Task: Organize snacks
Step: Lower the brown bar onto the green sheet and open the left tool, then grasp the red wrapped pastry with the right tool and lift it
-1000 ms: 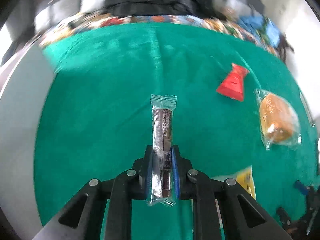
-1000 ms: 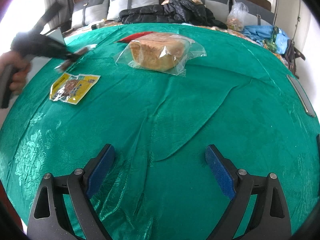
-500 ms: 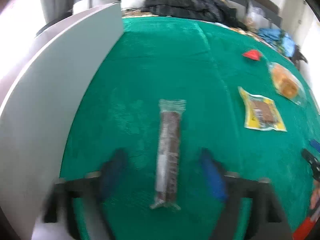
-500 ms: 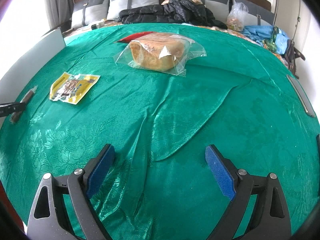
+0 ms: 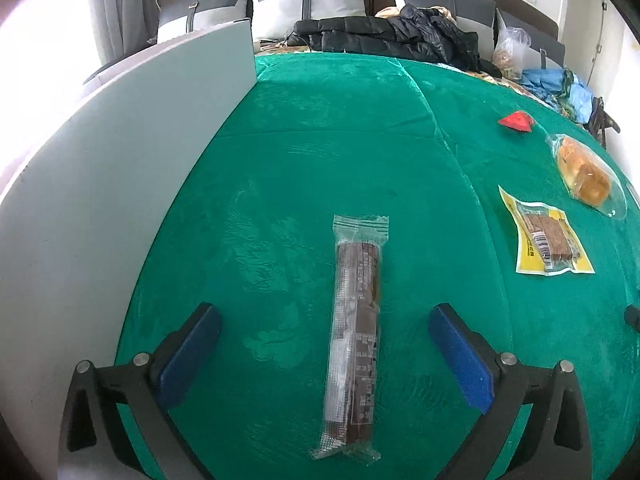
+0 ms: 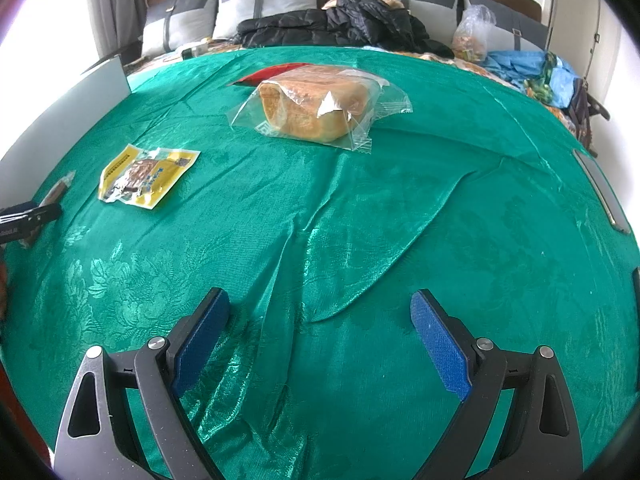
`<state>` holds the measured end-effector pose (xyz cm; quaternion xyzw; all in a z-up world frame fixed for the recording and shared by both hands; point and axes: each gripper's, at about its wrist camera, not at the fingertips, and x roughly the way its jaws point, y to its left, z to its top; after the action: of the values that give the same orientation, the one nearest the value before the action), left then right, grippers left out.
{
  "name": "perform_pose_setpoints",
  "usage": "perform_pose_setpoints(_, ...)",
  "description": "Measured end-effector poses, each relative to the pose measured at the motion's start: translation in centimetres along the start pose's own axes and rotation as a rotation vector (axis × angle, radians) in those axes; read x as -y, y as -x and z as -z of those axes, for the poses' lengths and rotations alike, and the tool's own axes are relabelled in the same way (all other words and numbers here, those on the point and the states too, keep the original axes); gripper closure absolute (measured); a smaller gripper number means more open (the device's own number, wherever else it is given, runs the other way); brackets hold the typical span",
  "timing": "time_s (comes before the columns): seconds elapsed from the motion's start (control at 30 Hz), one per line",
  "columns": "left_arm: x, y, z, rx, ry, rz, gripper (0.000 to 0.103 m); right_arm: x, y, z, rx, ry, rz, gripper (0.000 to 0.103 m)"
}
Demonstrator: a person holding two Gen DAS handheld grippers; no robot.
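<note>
A long brown snack bar in a clear wrapper [image 5: 356, 336] lies flat on the green cloth, lengthwise between the spread fingers of my left gripper [image 5: 324, 356], which is open and not touching it. A yellow flat packet [image 5: 546, 238] [image 6: 146, 174], a bagged bread loaf [image 5: 584, 176] [image 6: 316, 110] and a red packet [image 5: 516, 122] [image 6: 276, 72] lie further right. My right gripper [image 6: 320, 352] is open and empty over bare cloth. The bar also shows at the far left of the right wrist view [image 6: 56, 192].
A grey-white board [image 5: 100, 184] runs along the cloth's left edge, close to the bar. The green cloth [image 6: 360, 220] is wrinkled in the middle. Behind it are a black jacket [image 6: 340, 24], pillows and blue fabric [image 6: 532, 68].
My left gripper carried the bar to the left side near the board, opened and let it go. The bar now lies on the cloth. The right gripper has not moved.
</note>
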<state>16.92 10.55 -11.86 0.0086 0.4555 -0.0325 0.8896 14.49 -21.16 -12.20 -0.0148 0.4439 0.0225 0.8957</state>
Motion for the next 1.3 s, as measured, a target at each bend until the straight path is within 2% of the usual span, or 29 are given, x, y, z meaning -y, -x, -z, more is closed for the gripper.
perform_pose_setpoints(0.07,0.0,0.2,0.1,0.0,0.0,0.0,0.0,-0.2,-0.1,-0.6,-0.048,0.015,-0.006,0.01)
perform_pose_setpoints(0.1,0.0,0.2,0.1,0.0,0.0,0.0,0.0,-0.5,-0.3,-1.4,-0.097,0.027,-0.022,0.013)
perform_pose_setpoints(0.13,0.0,0.2,0.1,0.0,0.001,0.001,0.0,-0.9,0.2,-2.9,-0.102,0.025,-0.052,0.013)
perform_pose_setpoints(0.2,0.0,0.2,0.1,0.0,0.0,0.0,0.0,-1.9,1.6,-6.4,-0.042,0.01,-0.113,0.012)
perform_pose_setpoints(0.33,0.0,0.2,0.1,0.0,0.0,0.001,0.0,-4.1,1.8,-17.4,0.049,-0.035,-0.167,0.011)
perform_pose_setpoints(0.4,0.0,0.2,0.1,0.0,0.0,0.001,0.0,-4.5,-0.6,-21.9,0.024,-0.073,-0.145,0.011)
perform_pose_setpoints(0.47,0.0,0.2,0.1,0.0,0.001,0.001,0.0,-4.1,-4.6,-25.6,-0.05,-0.137,-0.081,0.011)
perform_pose_setpoints(0.53,0.0,0.2,0.1,0.0,0.001,0.001,0.0,-3.0,-9.0,-27.1,-0.139,-0.246,-0.061,0.011)
perform_pose_setpoints(0.63,0.1,0.1,0.1,0.001,0.001,0.002,0.0,-1.7,-14.2,-27.3,-0.275,-0.388,-0.069,0.013)
perform_pose_setpoints(0.7,0.0,0.1,0.0,0.0,0.0,0.002,0.0,-1.6,-16.0,-27.0,-0.309,-0.418,-0.065,0.013)
perform_pose_setpoints(0.8,0.1,0.0,-0.1,0.0,0.0,0.002,0.0,-1.9,-17.8,-27.1,-0.333,-0.393,-0.038,0.014)
perform_pose_setpoints(0.83,0.1,0.0,-0.1,0.0,0.0,0.002,0.0,-2.0,-18.1,-27.0,-0.327,-0.381,-0.025,0.019)
perform_pose_setpoints(0.87,0.1,0.0,-0.1,0.0,0.0,0.002,0.0,-1.9,-18.2,-27.0,-0.32,-0.374,-0.019,0.052)
perform_pose_setpoints(0.9,0.1,0.0,-0.1,0.0,0.0,0.002,0.0,-1.9,-18.0,-26.8,-0.311,-0.353,0.013,0.078)
perform_pose_setpoints(0.93,0.1,0.0,-0.1,0.001,0.0,0.002,0.0,-1.8,-17.8,-26.7,-0.307,-0.344,0.023,0.088)
perform_pose_setpoints(1.0,0.1,0.0,-0.1,0.0,0.0,0.002,0.0,-1.3,-17.2,-26.4,-0.295,-0.358,-0.033,0.089)
perform_pose_setpoints(1.13,0.0,0.0,-0.1,0.0,0.0,0.002,0.0,-1.2,-11.8,-26.2,-0.162,-0.3,-0.142,0.089)
perform_pose_setpoints(1.2,0.0,0.0,-0.1,0.0,0.0,0.002,0.0,-1.1,-8.7,-25.6,-0.143,-0.281,-0.229,0.089)
perform_pose_setpoints(1.3,0.0,0.0,-0.1,0.0,0.0,0.002,0.0,-1.0,-4.0,-23.3,-0.161,-0.224,-0.322,0.089)
